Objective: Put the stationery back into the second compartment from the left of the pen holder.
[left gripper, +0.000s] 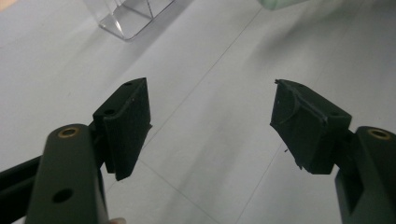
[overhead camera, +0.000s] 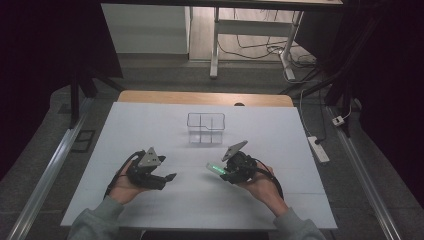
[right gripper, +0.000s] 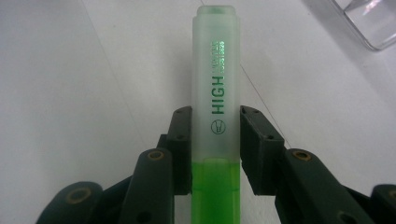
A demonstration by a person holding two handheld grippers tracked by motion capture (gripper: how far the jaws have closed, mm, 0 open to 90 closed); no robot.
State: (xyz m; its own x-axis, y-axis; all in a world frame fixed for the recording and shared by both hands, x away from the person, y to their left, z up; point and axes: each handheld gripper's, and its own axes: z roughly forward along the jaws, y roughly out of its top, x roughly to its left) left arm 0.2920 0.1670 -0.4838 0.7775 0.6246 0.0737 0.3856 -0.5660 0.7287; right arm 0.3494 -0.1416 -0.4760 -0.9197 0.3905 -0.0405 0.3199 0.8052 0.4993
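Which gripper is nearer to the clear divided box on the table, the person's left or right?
Right. The right gripper, shut on the green highlighter, sits just below the clear box, slightly to its right. The left gripper, open, lies farther off, down and to the left.

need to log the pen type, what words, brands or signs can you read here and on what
"HIGH" in green capitals, running along the frosted cap of the green highlighter held in the right claw.
A smaller line of print beside it: too blurred to read.
A small round emblem below "HIGH": a sign, no legible letters.
Clear organizer: no text seen.
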